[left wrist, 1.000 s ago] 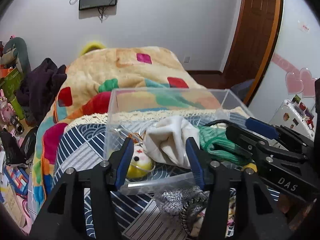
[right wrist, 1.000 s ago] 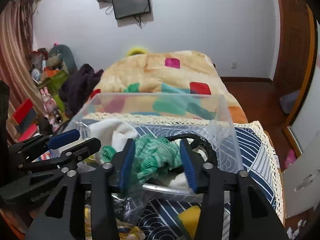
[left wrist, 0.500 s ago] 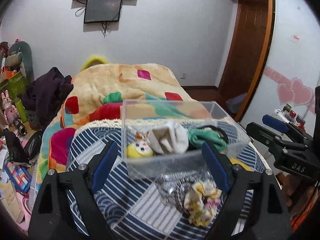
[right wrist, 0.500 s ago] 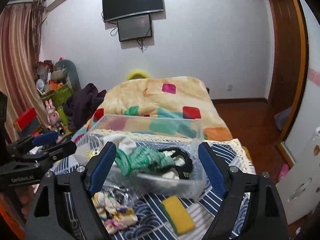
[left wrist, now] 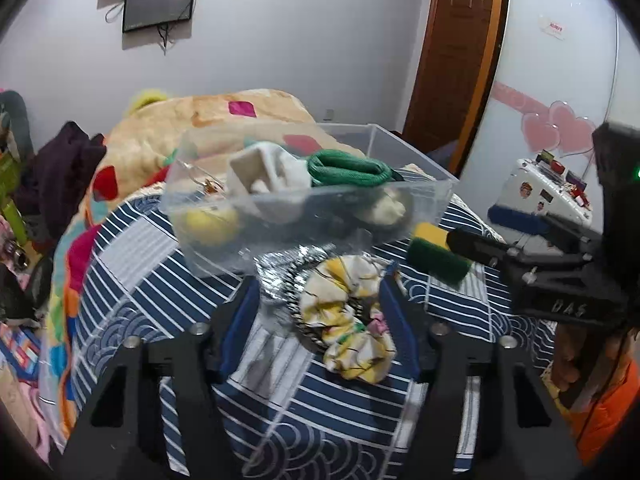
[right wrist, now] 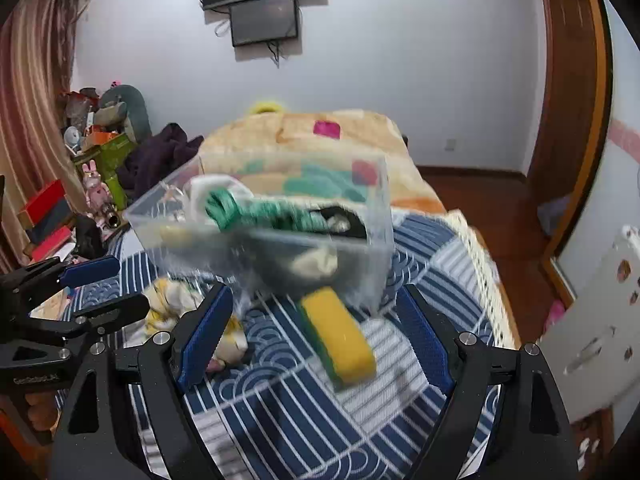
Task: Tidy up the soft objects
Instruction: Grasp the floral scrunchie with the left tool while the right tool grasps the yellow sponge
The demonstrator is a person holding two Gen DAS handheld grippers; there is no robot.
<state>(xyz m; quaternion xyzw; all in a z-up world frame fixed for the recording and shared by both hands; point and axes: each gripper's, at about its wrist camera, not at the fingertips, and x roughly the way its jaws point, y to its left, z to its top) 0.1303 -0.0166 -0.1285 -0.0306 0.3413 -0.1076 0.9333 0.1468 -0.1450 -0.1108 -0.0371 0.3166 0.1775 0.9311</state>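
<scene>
Scrunchies [left wrist: 352, 316], a yellow-patterned bundle, lie on the striped bedspread [left wrist: 132, 248] between the spread fingers of the left hand-held gripper [left wrist: 316, 312], which grips nothing. Ahead of the right hand-held gripper [right wrist: 316, 332], equally released and empty, sits the yellow sponge [right wrist: 340, 336], just short of the clear bin [left wrist: 304, 200] holding a green rope [left wrist: 348, 168] and a white cloth [left wrist: 268, 172]. Closing carelessly could snag the silvery wrapper [left wrist: 276, 276] beside the scrunchies, or nudge the bin. Motion blur smears the bin's contents; its dark item stays unidentifiable.

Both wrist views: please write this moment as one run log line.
left gripper: open, around scrunchie | right gripper: open, over sponge | clear box: holds green cord
</scene>
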